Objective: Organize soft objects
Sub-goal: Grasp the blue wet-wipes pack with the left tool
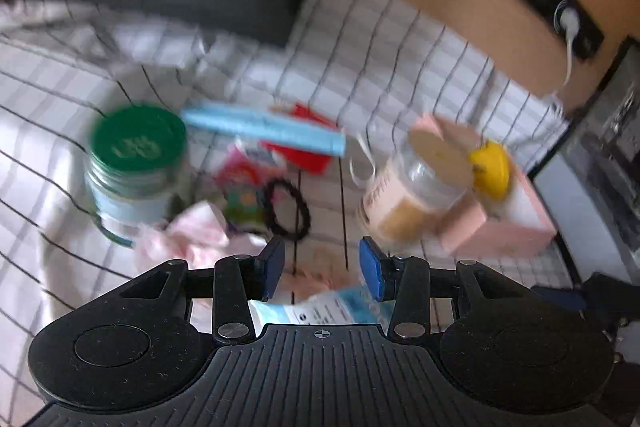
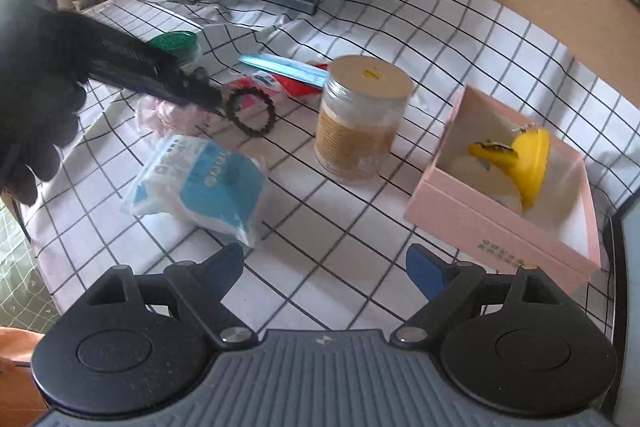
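Your left hand-held gripper (image 1: 322,269) hangs open and empty over the crumpled pale-pink fabric scrunchie (image 1: 188,233) beside the black beaded ring (image 1: 286,209) on the checked bench (image 2: 360,227); soft and light, so pinch a bunched fold.

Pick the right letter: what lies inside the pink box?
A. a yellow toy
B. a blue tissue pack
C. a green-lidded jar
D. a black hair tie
A: the right wrist view shows a yellow toy resting inside the open pink box, while the black hair tie, the green-lidded jar and the blue tissue pack all lie outside it on the checked cloth.
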Motion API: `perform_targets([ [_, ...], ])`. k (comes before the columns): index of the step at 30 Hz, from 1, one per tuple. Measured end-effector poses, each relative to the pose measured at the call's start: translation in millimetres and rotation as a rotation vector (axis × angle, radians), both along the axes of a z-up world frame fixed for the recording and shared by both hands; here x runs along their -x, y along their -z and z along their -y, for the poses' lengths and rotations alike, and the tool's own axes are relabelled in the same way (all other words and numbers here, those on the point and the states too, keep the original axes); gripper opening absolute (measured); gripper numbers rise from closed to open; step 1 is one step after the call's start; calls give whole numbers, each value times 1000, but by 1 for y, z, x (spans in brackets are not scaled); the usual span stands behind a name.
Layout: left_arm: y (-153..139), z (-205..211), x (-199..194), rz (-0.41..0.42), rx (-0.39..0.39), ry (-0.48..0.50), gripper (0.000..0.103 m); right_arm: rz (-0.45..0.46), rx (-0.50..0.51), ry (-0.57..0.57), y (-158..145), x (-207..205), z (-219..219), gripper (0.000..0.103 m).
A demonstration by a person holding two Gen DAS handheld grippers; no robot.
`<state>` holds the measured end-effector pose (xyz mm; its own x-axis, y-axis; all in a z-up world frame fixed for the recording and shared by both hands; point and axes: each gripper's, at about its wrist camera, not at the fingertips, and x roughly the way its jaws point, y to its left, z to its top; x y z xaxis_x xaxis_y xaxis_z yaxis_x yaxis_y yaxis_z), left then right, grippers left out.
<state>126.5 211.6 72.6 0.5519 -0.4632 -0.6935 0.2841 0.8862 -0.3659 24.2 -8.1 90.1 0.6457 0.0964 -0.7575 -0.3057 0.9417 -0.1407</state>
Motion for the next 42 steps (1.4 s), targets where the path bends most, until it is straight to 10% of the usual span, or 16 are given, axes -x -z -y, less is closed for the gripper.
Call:
perform_targets([
  [7,9,-8,22,-143,84,132,45,-23,3,77,11,-1,19,89],
  [14,-39,27,61,43,-157,196,45,-34,-14,155,23,-13,35,89],
  [20,-9,90,75,60,-441,207,46,-57,-27,205,32,-16,52,89],
  [24,7,109,84,53,-476,268,69,-69,-37,239,37,-18,64,89],
  [28,18,115,79,22,-409,277,96,-91,-60,249,44,-20,74,89],
  [42,37,88,57,-70,-324,55,84,-144,-90,266,60,-19,89,99],
])
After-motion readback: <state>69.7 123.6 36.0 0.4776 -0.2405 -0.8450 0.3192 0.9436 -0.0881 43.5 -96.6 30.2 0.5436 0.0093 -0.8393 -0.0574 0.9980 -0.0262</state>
